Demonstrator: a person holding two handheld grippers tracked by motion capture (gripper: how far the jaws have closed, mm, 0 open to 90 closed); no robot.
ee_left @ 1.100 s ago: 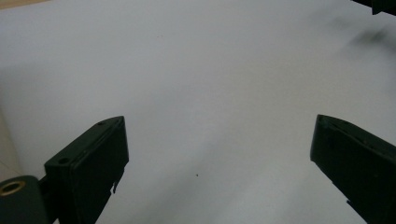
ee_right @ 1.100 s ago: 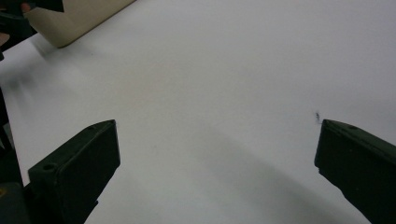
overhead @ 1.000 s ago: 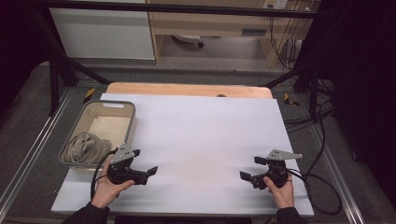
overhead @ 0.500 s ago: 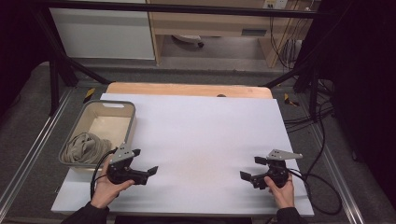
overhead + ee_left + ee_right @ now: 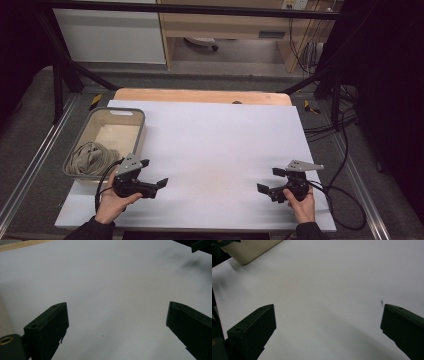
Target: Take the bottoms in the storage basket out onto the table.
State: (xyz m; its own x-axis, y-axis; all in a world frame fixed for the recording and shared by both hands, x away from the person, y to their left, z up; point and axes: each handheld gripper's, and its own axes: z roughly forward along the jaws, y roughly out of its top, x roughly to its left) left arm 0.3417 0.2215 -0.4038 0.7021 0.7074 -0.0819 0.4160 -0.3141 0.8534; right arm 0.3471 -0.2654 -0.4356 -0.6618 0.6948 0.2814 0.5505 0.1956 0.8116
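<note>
Resting at table's (image 5: pixel 215 150) left edge was grey bin (image 5: pixel 140 131); grey cloth (image 5: pixel 90 157) bunched in near end, far end showed bare pale floor. Left gripper (image 5: pixel 153 179) held just right of bin's near corner, jaws wide apart, nothing between. Right gripper (image 5: pixel 270 181) near table's near-right corner, jaws likewise spread, empty. Both well apart, over bare white surface.

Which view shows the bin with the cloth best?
The high view: the whole bin shows at the table's left edge, a grey cloth bunched in its near end. The right gripper view catches a bare outer corner; the left gripper view, perhaps an edge.
</note>
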